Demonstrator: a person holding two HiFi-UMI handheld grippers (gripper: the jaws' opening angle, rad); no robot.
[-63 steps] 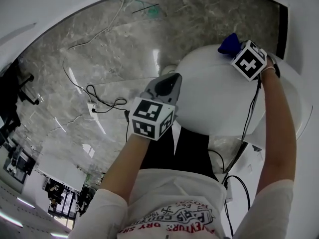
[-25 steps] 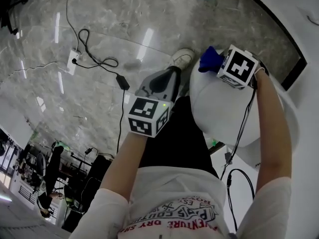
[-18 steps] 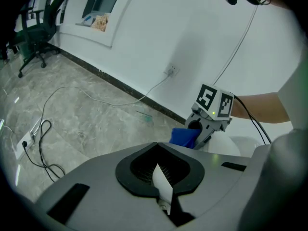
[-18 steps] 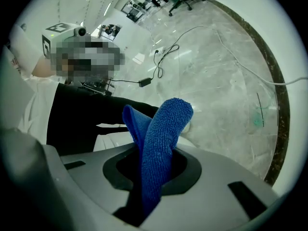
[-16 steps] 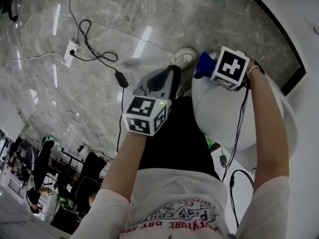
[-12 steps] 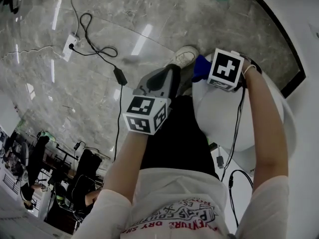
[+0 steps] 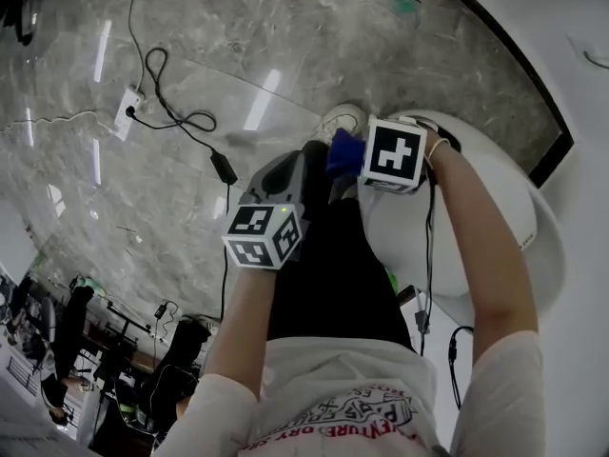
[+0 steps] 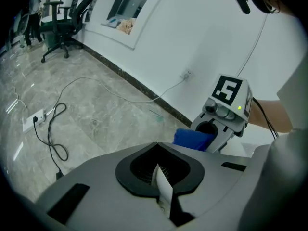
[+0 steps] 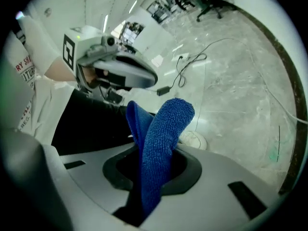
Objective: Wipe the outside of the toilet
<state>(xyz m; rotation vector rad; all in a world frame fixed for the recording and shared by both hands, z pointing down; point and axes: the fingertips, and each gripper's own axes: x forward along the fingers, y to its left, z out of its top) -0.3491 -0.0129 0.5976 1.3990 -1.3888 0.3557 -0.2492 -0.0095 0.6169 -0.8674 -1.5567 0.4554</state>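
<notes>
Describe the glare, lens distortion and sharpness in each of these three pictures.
Head view: light streaks glare on the polished floor, and the wall base bows into a curve. Left gripper view: the corners go dark, and the chair tilts near the edge. Right gripper view: the cloth is sharp; the left rim smears.

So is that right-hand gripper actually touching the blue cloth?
Touching. The right gripper view shows the blue cloth pinched between the jaws of the right gripper, its free end sticking out.

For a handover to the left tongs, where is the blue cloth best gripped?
On the blue cloth, probably the free rounded fold sticking out beyond the right tongs; come from the left tongs' side, since the rest is clamped.
</notes>
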